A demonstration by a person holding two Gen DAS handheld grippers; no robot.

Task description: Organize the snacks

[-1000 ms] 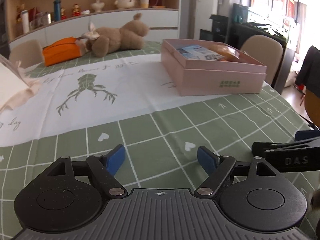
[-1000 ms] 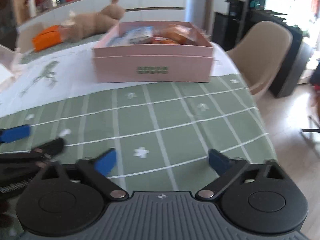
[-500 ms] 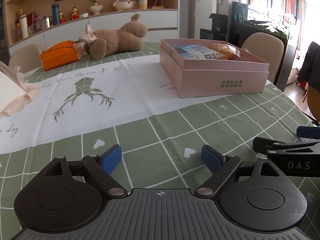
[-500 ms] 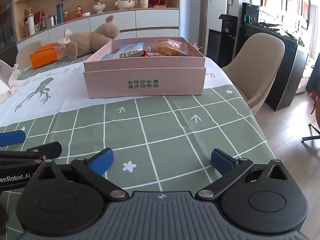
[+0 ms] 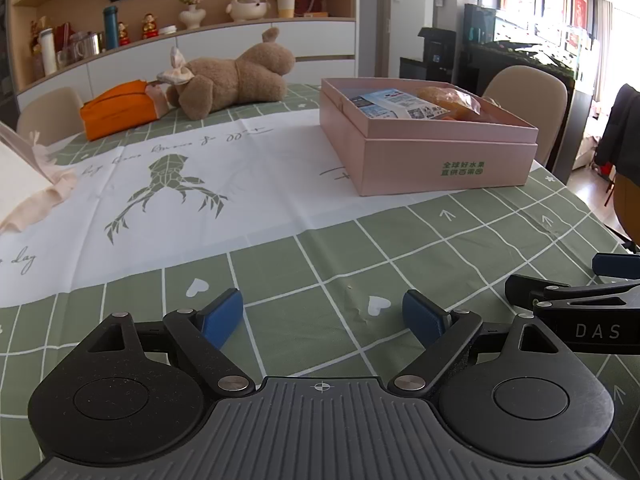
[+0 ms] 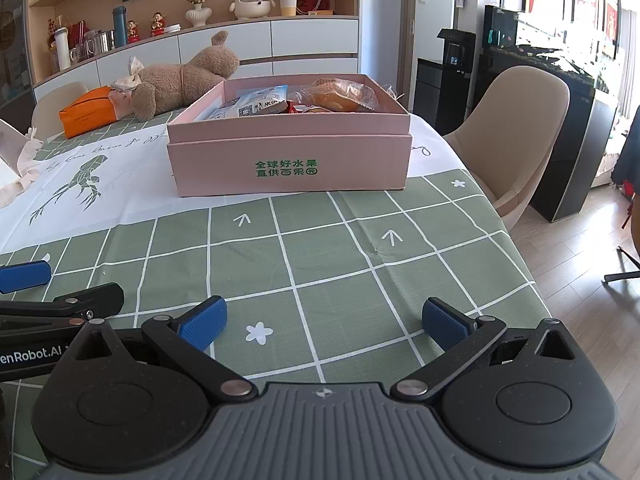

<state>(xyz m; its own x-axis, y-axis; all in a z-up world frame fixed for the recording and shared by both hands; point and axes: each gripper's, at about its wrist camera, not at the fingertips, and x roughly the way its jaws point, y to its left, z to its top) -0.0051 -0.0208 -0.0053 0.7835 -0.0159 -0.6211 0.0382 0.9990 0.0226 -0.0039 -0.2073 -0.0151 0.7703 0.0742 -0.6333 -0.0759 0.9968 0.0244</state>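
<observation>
Left gripper (image 5: 322, 314): jaws wide apart, nothing between them, low over the cloth (image 5: 460, 248).
Right gripper (image 6: 322, 322): also spread and empty.
Snacks (image 6: 300, 100): already in the box (image 6: 288, 160), far ahead of both.
Risk: a careless reach may push the box or crush the bread (image 6: 340, 94).

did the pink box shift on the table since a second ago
No. In the right wrist view the pink box has its front edge along the border between the white cloth and the green checks, as before; only the camera's framing changed.
</observation>
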